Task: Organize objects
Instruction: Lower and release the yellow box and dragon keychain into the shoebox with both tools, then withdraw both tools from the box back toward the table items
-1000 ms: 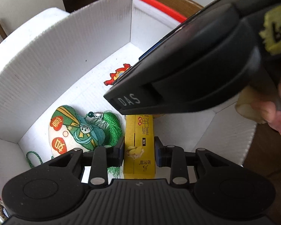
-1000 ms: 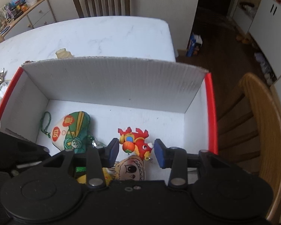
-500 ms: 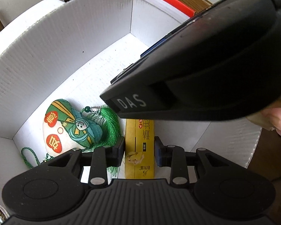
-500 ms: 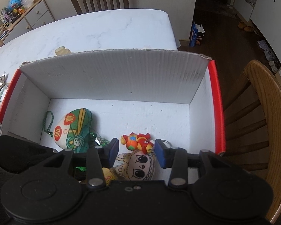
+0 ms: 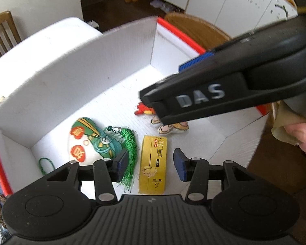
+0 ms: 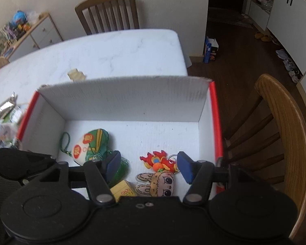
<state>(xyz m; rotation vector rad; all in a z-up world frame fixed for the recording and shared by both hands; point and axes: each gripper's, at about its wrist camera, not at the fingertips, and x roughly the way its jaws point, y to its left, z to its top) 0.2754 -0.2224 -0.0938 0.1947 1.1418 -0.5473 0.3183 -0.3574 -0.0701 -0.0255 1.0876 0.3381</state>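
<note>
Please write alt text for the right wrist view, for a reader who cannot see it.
The open right hand-held gripper hangs over a white box with red edges, holding nothing. Inside lie a green pouch, a red dragon charm, a bunny-eared doll charm and a yellow carton.

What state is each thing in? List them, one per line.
left gripper: open, empty, above the yellow box.
right gripper: open, empty, above the two charms.
cardboard box: open-topped.
yellow box: closed, lying flat.
green sachet: lying flat, tassel spread.
red dragon charm: lying on the floor.
bunny charm: lying face up.
</note>
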